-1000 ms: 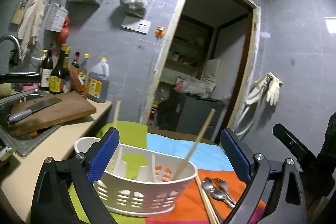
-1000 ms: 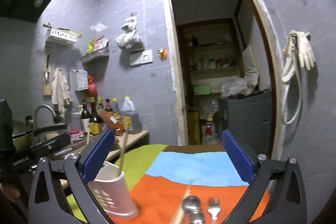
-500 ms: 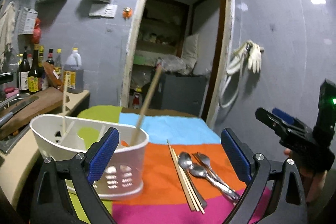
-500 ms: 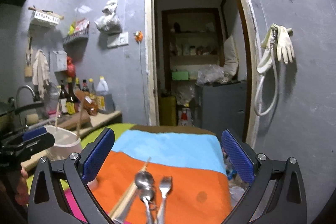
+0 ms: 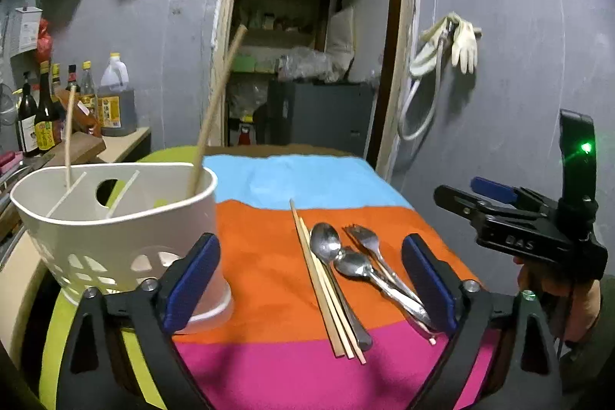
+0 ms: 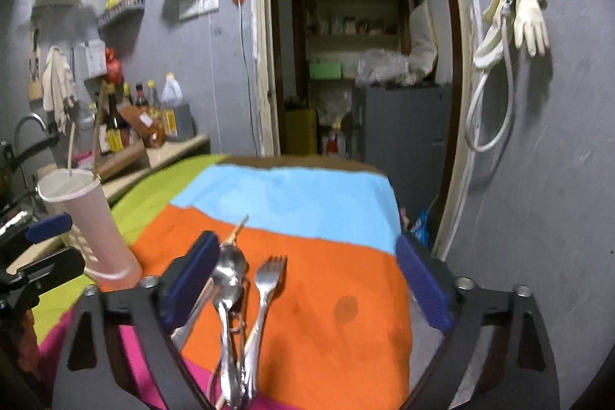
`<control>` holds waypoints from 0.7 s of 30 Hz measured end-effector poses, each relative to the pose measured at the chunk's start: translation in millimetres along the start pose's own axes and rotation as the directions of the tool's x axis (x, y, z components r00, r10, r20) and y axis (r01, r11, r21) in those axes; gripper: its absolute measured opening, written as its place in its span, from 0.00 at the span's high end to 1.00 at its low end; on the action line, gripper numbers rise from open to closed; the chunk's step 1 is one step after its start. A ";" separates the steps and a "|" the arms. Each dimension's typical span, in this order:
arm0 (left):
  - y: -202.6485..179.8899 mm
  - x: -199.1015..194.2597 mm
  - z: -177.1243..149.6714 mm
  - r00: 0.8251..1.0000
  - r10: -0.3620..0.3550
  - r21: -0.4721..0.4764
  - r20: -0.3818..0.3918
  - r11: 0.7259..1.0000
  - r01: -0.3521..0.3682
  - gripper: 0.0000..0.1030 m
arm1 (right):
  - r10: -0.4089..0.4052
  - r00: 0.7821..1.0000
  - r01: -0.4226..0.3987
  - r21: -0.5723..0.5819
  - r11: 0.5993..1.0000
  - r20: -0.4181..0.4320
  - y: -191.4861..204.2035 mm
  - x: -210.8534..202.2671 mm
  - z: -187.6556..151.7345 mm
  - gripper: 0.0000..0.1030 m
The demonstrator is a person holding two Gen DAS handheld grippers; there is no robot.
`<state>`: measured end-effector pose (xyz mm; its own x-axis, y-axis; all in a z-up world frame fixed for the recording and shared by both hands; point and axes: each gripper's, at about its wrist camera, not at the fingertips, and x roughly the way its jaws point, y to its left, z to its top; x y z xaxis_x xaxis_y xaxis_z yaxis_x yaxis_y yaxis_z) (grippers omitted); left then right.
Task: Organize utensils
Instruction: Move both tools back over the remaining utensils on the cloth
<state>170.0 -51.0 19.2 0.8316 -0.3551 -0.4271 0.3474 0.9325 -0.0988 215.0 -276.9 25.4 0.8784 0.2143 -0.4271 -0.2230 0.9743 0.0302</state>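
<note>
A white slotted utensil holder stands at the left of the striped cloth. Two chopsticks lean upright in it. On the orange stripe lie loose chopsticks, two spoons and a fork, side by side. My left gripper hovers low over them. Its jaws are closing, wide apart, pressing on nothing. My right gripper is also closing and wide. The spoons and fork lie below its left pad, untouched. The holder stands to its left.
A counter at the left carries bottles, a wooden board and a sink edge. An open doorway lies beyond the table. Gloves and a hose hang on the right wall. Each gripper shows in the other's view: right, left.
Both views have swung right, away from the sink, and sunk toward the cloth. The loose utensils now lie between the fingers. Both pairs of jaws have narrowed a little.
</note>
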 end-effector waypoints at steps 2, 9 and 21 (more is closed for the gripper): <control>-3.3 9.1 -0.9 0.999 0.007 0.017 -0.036 1.000 -0.007 0.27 | 0.006 0.999 -0.006 -0.001 1.000 -0.041 -1.5 7.9 -3.1 0.27; -9.5 49.9 -3.4 0.981 0.026 0.048 -0.190 0.999 -0.017 0.63 | 0.047 0.986 -0.046 0.006 0.999 -0.163 -3.8 31.8 -13.7 0.49; 7.8 114.6 -5.5 0.919 -0.008 -0.010 -0.393 1.000 0.004 0.84 | 0.123 0.932 -0.130 0.003 0.992 -0.341 9.3 69.0 -25.5 0.69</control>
<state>265.7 -84.0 -35.4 0.5913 -0.3077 -0.7455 0.3467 0.9316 -0.1095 262.7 -254.7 -26.8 0.6472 0.2959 -0.7025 -0.3337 0.9386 0.0878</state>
